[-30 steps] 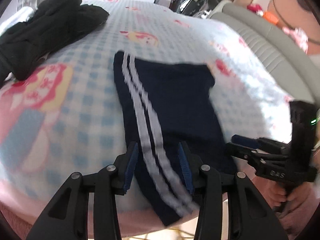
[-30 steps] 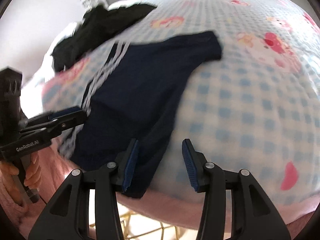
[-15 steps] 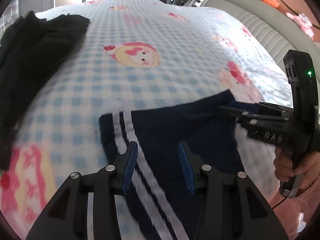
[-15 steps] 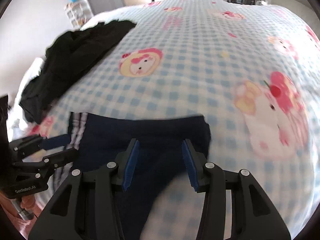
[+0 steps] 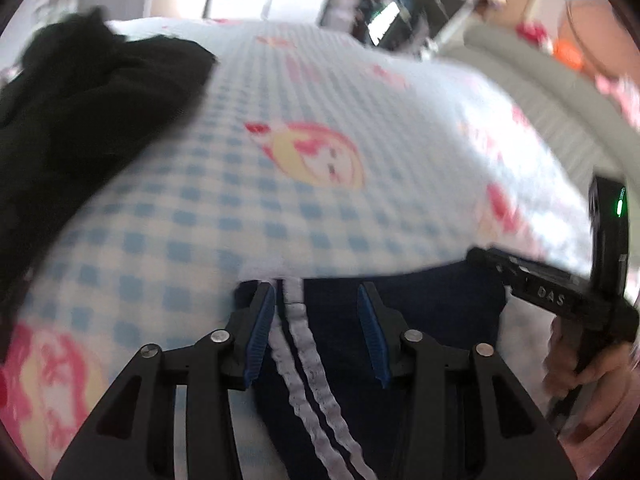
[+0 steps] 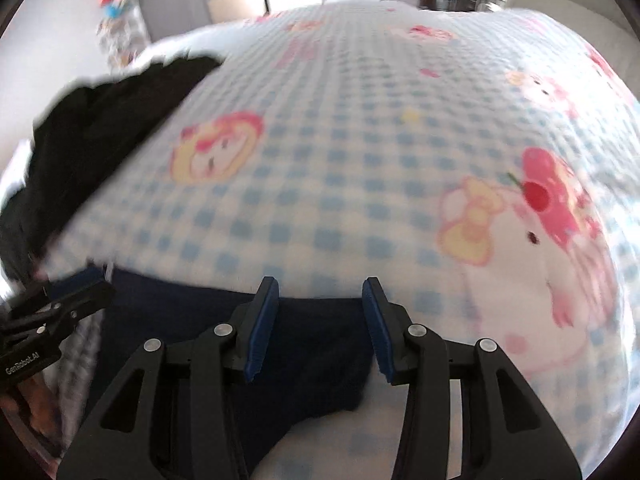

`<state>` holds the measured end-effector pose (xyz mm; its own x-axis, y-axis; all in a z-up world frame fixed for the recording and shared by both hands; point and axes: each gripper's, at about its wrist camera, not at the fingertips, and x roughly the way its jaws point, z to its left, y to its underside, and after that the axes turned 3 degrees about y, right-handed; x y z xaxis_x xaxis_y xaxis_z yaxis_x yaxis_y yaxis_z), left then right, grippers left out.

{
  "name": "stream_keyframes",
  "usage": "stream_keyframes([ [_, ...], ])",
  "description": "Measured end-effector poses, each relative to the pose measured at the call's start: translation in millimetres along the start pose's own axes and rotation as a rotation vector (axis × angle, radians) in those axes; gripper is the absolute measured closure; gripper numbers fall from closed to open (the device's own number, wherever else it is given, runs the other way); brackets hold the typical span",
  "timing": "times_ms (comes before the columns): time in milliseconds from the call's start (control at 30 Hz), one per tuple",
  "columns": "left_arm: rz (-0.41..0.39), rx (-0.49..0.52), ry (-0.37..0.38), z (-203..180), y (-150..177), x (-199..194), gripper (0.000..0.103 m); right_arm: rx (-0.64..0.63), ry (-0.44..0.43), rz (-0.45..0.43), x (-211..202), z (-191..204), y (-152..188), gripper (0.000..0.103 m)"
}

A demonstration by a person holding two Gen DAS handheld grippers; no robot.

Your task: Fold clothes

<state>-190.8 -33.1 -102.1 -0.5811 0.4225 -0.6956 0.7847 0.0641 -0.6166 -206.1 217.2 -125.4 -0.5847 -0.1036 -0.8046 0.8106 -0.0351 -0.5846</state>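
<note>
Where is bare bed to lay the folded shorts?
Free: checked blanket beyond the navy shorts, right of the black clothes pile, out to its right side. Crowded: the near edge, with both grippers on the shorts.

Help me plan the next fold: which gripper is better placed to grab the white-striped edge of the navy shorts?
Probably left. The left gripper, jaws opening, straddles the white stripes at the top edge of the navy shorts. The right gripper sits over the plain corner, away from the stripes.
</note>
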Motion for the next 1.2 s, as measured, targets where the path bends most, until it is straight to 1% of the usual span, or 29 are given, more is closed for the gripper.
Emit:
stream_keyframes([
  [33, -0.003, -0.022, 0.006, 3.6, 1.0, -6.8, 0.047, 0.031, -0.019, -0.014, -9.7, -7.1, -0.5, 0.057],
  [100, 0.037, -0.067, 0.019, 12.3, 5.3, -10.3, 0.047, 0.070, -0.021, -0.009, -20.9, -18.7, 2.6, 0.056],
  [167, 0.089, -0.102, 0.039, 19.9, 12.7, -6.3, 0.047, 0.102, -0.063, 0.034, -20.1, -27.8, 9.4, 0.056],
  [233, 0.114, -0.127, 0.053, 24.5, 23.1, -2.5, 0.047, 0.131, -0.119, 0.076, -18.6, -35.6, 18.0, 0.056],
  [267, 0.116, -0.140, 0.056, 25.5, 28.8, -0.9, 0.047, 0.135, -0.136, 0.094, -17.2, -37.5, 22.5, 0.056],
  [333, 0.125, -0.170, 0.065, 27.1, 38.5, 0.7, 0.047, 0.096, -0.113, 0.114, -11.6, -30.7, 31.4, 0.055],
  [400, 0.126, -0.176, 0.079, 26.0, 43.3, -0.9, 0.048, 0.083, -0.119, 0.127, -5.4, -23.1, 36.1, 0.055],
  [433, 0.131, -0.169, 0.085, 23.8, 43.6, -0.3, 0.050, 0.080, -0.123, 0.132, -2.4, -20.0, 37.7, 0.051],
  [467, 0.137, -0.162, 0.089, 21.5, 43.0, 1.3, 0.052, 0.090, -0.138, 0.132, 1.5, -19.0, 37.3, 0.041],
  [500, 0.142, -0.155, 0.092, 19.2, 42.0, 3.1, 0.063, 0.104, -0.163, 0.136, 7.9, -19.1, 36.0, 0.040],
  [533, 0.147, -0.148, 0.089, 16.5, 40.2, 4.9, 0.079, 0.119, -0.169, 0.137, 12.9, -20.7, 34.7, 0.041],
  [600, 0.150, -0.128, 0.077, 10.0, 34.7, 7.2, 0.085, 0.150, -0.182, 0.139, 21.3, -24.0, 28.8, 0.061],
  [633, 0.141, -0.112, 0.072, 5.8, 31.2, 6.3, 0.088, 0.136, -0.194, 0.124, 17.5, -23.5, 24.8, 0.077],
  [667, 0.129, -0.092, 0.073, 0.0, 27.0, 4.9, 0.088, 0.122, -0.206, 0.110, 13.7, -23.1, 20.8, 0.093],
  [700, 0.116, -0.068, 0.075, -6.6, 22.5, 3.2, 0.088, 0.108, -0.218, 0.095, 10.0, -22.7, 16.9, 0.095],
  [800, 0.084, 0.000, 0.066, -23.6, 10.9, 0.0, 0.088, 0.093, -0.213, 0.038, -7.8, -26.7, 4.2, 0.095],
  [833, 0.078, 0.004, 0.060, -25.8, 7.3, 0.5, 0.088, 0.091, -0.207, 0.017, -14.5, -28.6, -0.1, 0.095],
  [933, 0.056, -0.033, 0.051, -21.6, -4.7, 5.0, 0.088, 0.093, -0.181, -0.041, -29.7, -37.8, -14.6, 0.095],
  [967, 0.051, -0.049, 0.041, -17.7, -6.8, 7.1, 0.088, 0.098, -0.160, -0.048, -28.6, -42.1, -19.1, 0.095],
  [1000, 0.060, -0.074, 0.026, -12.0, -8.2, 12.0, 0.086, 0.107, -0.139, -0.046, -24.3, -47.0, -22.1, 0.094],
  [1033, 0.088, -0.110, 0.023, -5.1, -7.0, 18.5, 0.077, 0.116, -0.123, -0.035, -19.0, -51.5, -23.9, 0.088],
  [1067, 0.122, -0.151, 0.035, 1.8, -4.0, 24.1, 0.071, 0.128, -0.123, 0.008, -9.5, -54.7, -21.6, 0.078],
  [1100, 0.156, -0.192, 0.047, 8.6, -1.0, 29.8, 0.070, 0.147, -0.125, 0.082, 4.7, -57.8, -16.8, 0.071],
  [1133, 0.165, -0.213, 0.060, 11.2, 2.6, 29.0, 0.070, 0.166, -0.127, 0.156, 18.8, -60.9, -11.9, 0.066],
  [1167, 0.151, -0.207, 0.069, 8.2, 6.9, 20.6, 0.069, 0.180, -0.126, 0.201, 27.3, -63.3, -6.2, 0.066],
  [1200, 0.135, -0.195, 0.071, 2.4, 12.7, 8.3, 0.067, 0.183, -0.120, 0.169, 19.8, -63.9, 1.2, 0.066],
])
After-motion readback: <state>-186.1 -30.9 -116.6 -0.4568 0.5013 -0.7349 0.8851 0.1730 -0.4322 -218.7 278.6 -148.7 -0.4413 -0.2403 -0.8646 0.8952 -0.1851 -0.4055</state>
